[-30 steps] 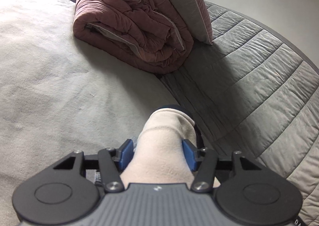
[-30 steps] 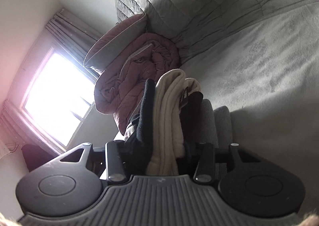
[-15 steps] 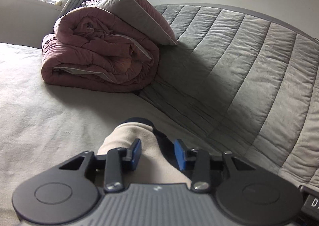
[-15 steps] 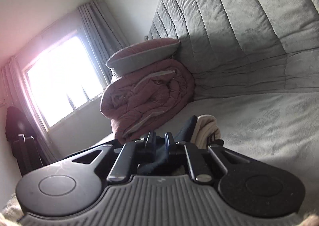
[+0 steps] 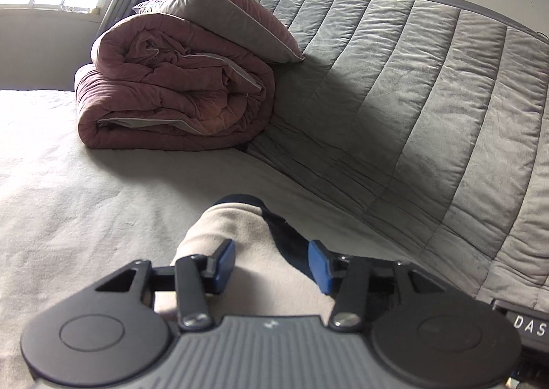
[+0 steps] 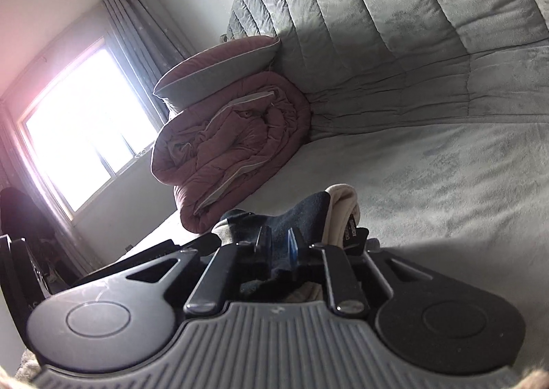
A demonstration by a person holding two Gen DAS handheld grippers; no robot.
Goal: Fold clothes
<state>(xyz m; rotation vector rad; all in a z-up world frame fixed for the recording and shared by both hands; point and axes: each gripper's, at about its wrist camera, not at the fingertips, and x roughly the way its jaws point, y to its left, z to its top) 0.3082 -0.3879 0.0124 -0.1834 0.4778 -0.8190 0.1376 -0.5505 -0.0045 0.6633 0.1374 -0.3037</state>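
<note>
A folded cream garment with a dark navy layer (image 5: 233, 227) lies on the pale bed cover, reaching away from me. My left gripper (image 5: 271, 267) has the cream fold filling the space between its blue pads (image 5: 223, 262); its jaws are opening, with the cloth between them. In the right wrist view the same garment (image 6: 339, 207) shows its cream edge and a black label. My right gripper (image 6: 278, 245) stands nearly shut, pinching the navy layer, and its jaws are opening slightly. The underside of the bundle is hidden.
A rolled pink duvet (image 5: 171, 97) with a grey-and-pink pillow (image 5: 233, 18) on top sits at the far end against the grey quilted headboard (image 5: 429, 97). The pale bed cover (image 5: 68, 200) stretches to the left. A bright window (image 6: 85, 135) with a curtain lies beyond.
Both wrist views have rolled. The left jaws narrowed on the cream fold, then widened again. The right jaws went from wide around the whole bundle to a narrow pinch on the navy layer.
</note>
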